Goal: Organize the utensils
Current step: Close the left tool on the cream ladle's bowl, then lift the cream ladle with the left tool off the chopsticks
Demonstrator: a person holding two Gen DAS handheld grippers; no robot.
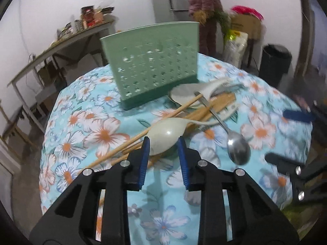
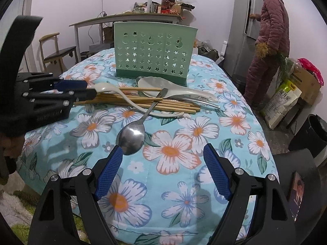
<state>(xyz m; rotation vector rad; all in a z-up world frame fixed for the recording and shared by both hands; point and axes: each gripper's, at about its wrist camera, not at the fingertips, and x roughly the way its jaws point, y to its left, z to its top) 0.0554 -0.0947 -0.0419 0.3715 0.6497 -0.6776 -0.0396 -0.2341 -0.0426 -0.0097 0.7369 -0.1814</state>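
room: pale walls, a long side bench stacked with boxes and bottles, a grey fridge with a person (image 2: pixel 271 47) in a quilted pink suit standing at it, back turned.
table: round, covered in a blue flowered cloth (image 2: pixel 184 183); everything for the task sits on it.
holder: a green perforated utensil holder (image 2: pixel 153 51) stands upright toward 12 o'clock on the table, seemingly empty, behind the pile.
pile: a white rice paddle (image 2: pixel 163 85), a bundle of bamboo chopsticks (image 2: pixel 163 104), and spoons lie crossed just in front of the holder.
white spoon: the white spoon (image 1: pixel 167 134) has its bowl at the pile's 9 o'clock end in the right wrist view, its thin handle running over the chopsticks toward 3 o'clock.
left gripper: the left gripper (image 1: pixel 163 143) sits with both blue pads against the sides of the white spoon's bowl, narrowed onto it; it looks like a grip, spoon not yet lifted.
metal spoon: the metal spoon (image 2: pixel 130 138) lies apart, bowl toward 6 o'clock, handle slanting to 1 o'clock into the pile.
right gripper: the right gripper (image 2: pixel 163 153) is spread wide and holds nothing; the metal spoon's bowl lies just by its left fingertip.
key relation: the holder is at 12 o'clock from the left gripper, so the spoon likely must be raised clear of the chopsticks and tipped upright to drop in.
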